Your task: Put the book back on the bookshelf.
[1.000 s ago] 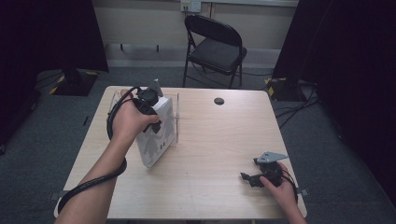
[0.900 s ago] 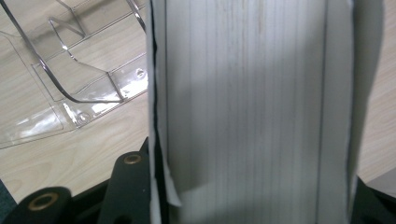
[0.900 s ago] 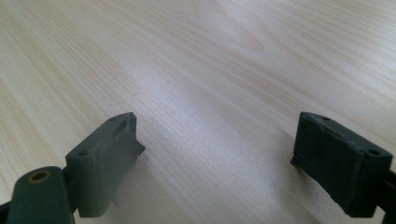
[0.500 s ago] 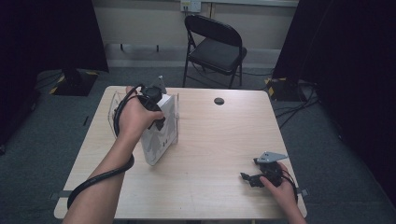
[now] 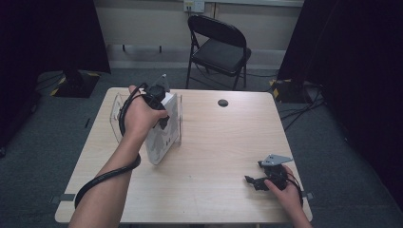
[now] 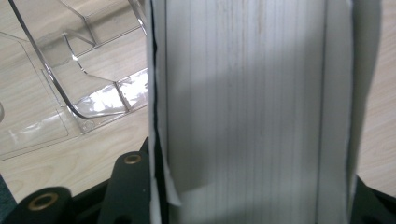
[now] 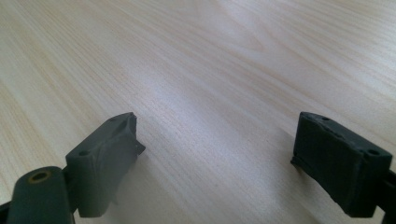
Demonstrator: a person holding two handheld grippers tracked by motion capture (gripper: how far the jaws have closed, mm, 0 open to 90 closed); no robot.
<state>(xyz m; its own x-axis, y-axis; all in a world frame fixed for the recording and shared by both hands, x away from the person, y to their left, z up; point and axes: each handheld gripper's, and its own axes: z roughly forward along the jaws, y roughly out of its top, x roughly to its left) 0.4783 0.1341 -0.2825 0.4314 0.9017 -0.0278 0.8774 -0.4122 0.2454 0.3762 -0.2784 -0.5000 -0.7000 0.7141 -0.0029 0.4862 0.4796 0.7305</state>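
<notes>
White book [image 5: 164, 130] stands on its lower edge on the left half of the table [image 5: 214, 142], tilted, cover facing right and toward the person. Top end is up by the left gripper [image 5: 159, 102], which clamps it across its thickness from above; jaws pinched on the book. In the left gripper view the page block [image 6: 247, 107] runs up the middle of the frame, pages pale with faint vertical lines, a thin dark cover edge along its left side, black jaws hugging both sides at the bottom. Left hand [image 5: 140, 116] wraps the gripper body, forearm comes up from the bottom left, black cable loops round the wrist and trails along the arm.

Just behind and left of the book sits a clear plastic stand [image 5: 119, 118], seen as transparent curved walls [image 6: 70, 70] lying on the wood in the left gripper view. Can't tell whether book touches it.

Right gripper [image 5: 252, 180] rests low at the near right corner of the table, well apart from the book, held by the right hand [image 5: 283, 185]. Its jaws are spread wide, nothing between them, bare wood grain in the gap.

Small dark round disc [image 5: 223, 102] near the far table edge. Black folding chair [image 5: 216, 47] beyond the table.
</notes>
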